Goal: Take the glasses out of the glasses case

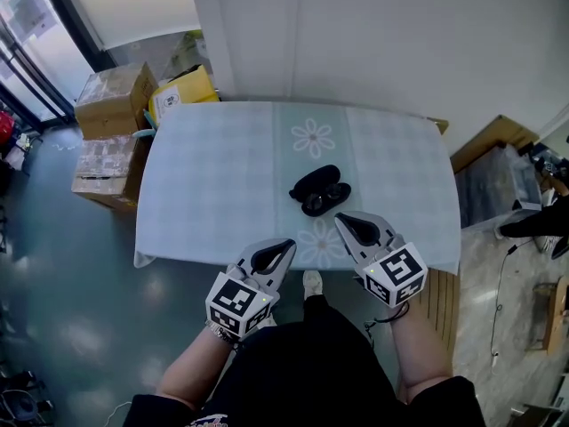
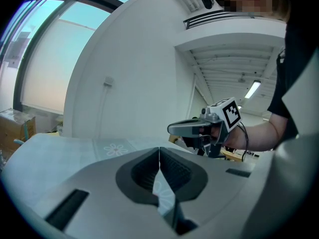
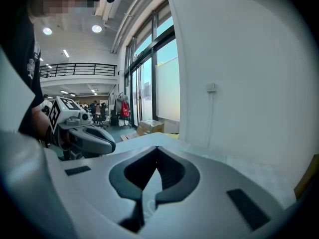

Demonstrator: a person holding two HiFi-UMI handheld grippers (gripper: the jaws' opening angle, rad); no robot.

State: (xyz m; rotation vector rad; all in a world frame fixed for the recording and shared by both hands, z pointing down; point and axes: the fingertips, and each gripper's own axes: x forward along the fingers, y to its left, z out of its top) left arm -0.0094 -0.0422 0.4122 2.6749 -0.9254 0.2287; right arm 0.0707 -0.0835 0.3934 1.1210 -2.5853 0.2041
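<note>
A: Obs: glasses case (image 1: 318,189) lies near the middle of the table (image 1: 204,194), slightly toward the near edge. It appears open; the contents are too dark to resolve.

B: Grippers?

A: The left gripper (image 1: 286,245) and right gripper (image 1: 340,221) hover at the near edge. Both have their jaws pressed together on nothing.

B: Suggest spreading the jaws first. Pin the case with one, then lift the glasses by the bridge with the other.

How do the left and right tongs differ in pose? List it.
Left tongs angle rightward; right tongs angle leftward. Right tongs reach further over the table, nearer the black glasses case; left tongs sit at the table's near edge. Both are shut and empty.
</note>
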